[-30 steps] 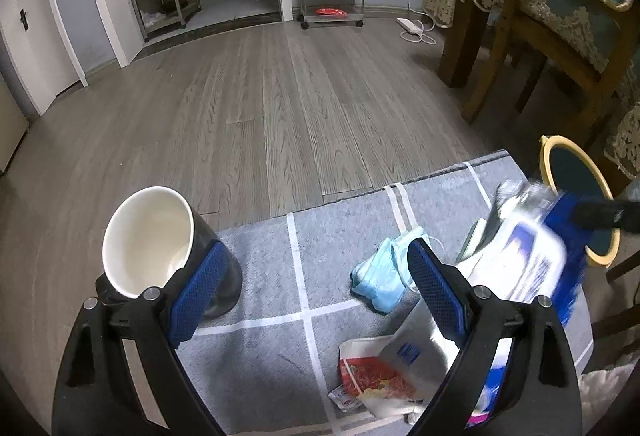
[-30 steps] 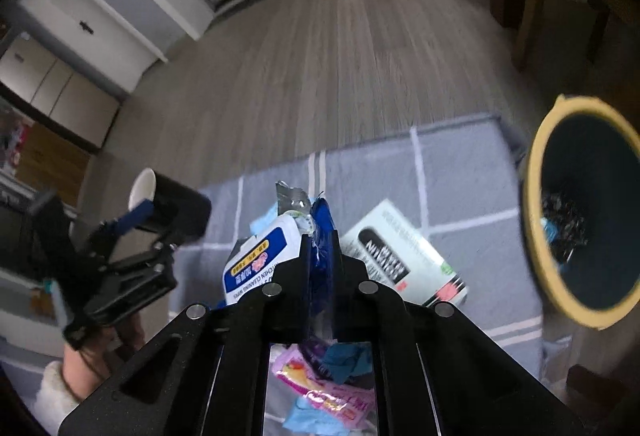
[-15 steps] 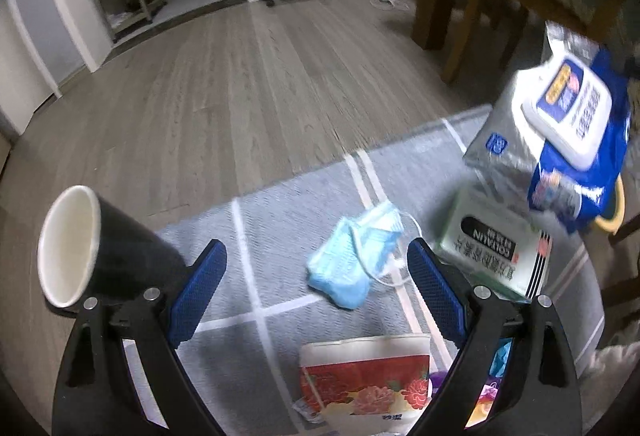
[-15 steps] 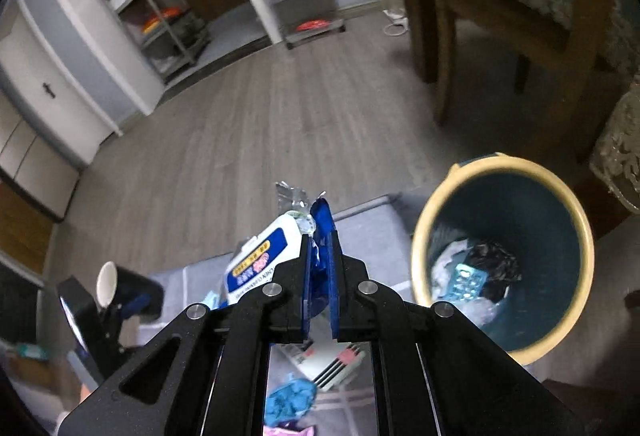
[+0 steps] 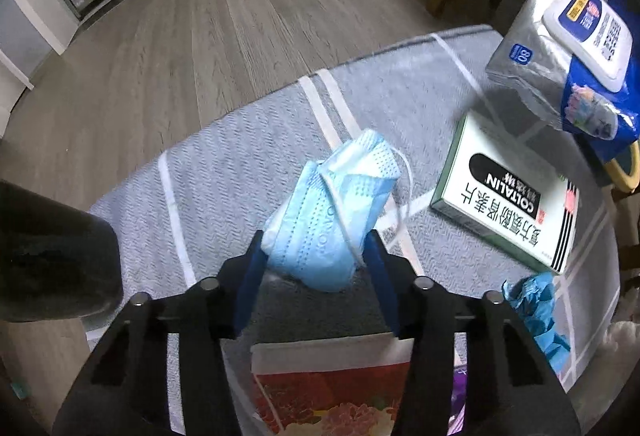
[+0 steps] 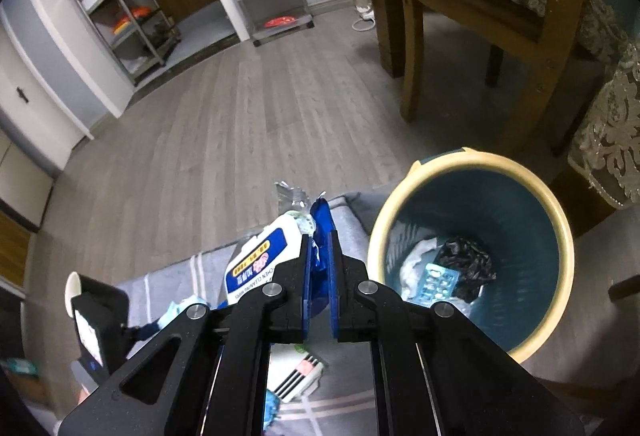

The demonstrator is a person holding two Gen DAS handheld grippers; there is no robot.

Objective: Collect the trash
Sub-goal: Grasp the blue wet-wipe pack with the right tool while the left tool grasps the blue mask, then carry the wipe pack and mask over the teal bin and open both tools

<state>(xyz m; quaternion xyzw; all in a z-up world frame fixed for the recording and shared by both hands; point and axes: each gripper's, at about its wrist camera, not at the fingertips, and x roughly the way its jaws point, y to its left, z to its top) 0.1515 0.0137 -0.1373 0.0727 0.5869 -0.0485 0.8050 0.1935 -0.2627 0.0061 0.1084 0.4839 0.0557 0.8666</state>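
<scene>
1. Fingers of left gripper [image 5: 318,256] just closed in on crumpled blue face mask [image 5: 334,214]; pads press its lower edge at both sides, mask on grey rug [image 5: 224,172].
2. Fingers of right gripper [image 6: 319,268] clamped tight on wet-wipes pack [image 6: 260,256], held up just left of yellow-rimmed bin [image 6: 472,264].
3. Step in hand, judged: mask grasp on left, pack carry on right. Next on right: shift over bin mouth, then release. Next on left: lift mask clear, ear loop trailing, likely to snag.
4. Black mug [image 5: 52,256] at far left, not trash.
5. Box [image 5: 508,192] right of mask reads "COLTALIN", Chinese characters beside. Silver side of pack shows "80"; lid reads "KITCHEN CLEANING WIPES" partly.
6. Bin holds blister pack, black bag, paper.
</scene>
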